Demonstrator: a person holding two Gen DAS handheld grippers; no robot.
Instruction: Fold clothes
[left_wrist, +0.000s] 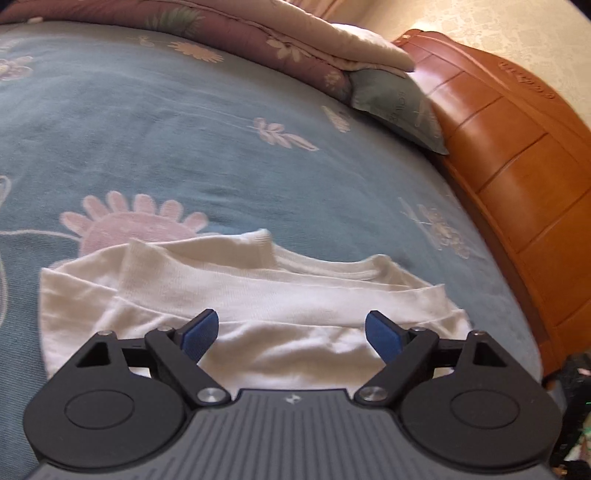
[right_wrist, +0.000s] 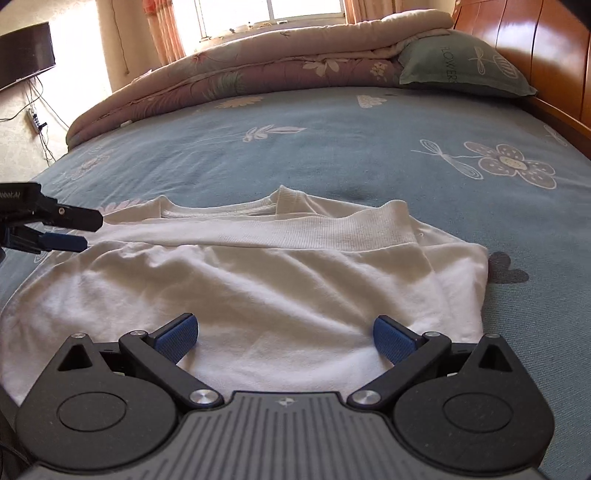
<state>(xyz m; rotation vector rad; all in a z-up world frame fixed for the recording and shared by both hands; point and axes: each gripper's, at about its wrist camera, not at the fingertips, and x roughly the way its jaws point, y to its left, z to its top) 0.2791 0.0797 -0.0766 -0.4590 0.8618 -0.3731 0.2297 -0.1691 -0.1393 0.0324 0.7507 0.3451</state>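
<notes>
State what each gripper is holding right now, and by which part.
Nothing is held. The left gripper and right gripper both stand open above the partly folded white knit sweater on the blue floral bedspread, with no cloth between their pads.

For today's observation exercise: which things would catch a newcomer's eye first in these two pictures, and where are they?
A white sweatshirt, partly folded, lies on the blue flowered bedspread just ahead of both open grippers. Behind it, a rolled quilt lines the far edge, and a glossy orange wooden headboard stands at the right.
</notes>
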